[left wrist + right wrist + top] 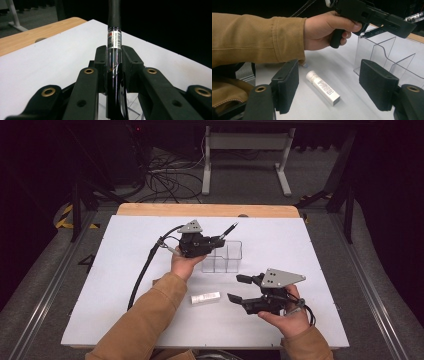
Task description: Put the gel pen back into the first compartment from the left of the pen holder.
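Above clear organizer [222, 257], left claw [220, 240] gripping pen [229, 230]

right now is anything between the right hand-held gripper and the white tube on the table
Nothing visible. The white tube lies alone on the bare white table, seen through the gap of the right hand-held gripper, whose jaws stand open. The clear divided box sits off to one side, apart from the tube.

High view overhead; both gripper views close, sharing table [125, 270].
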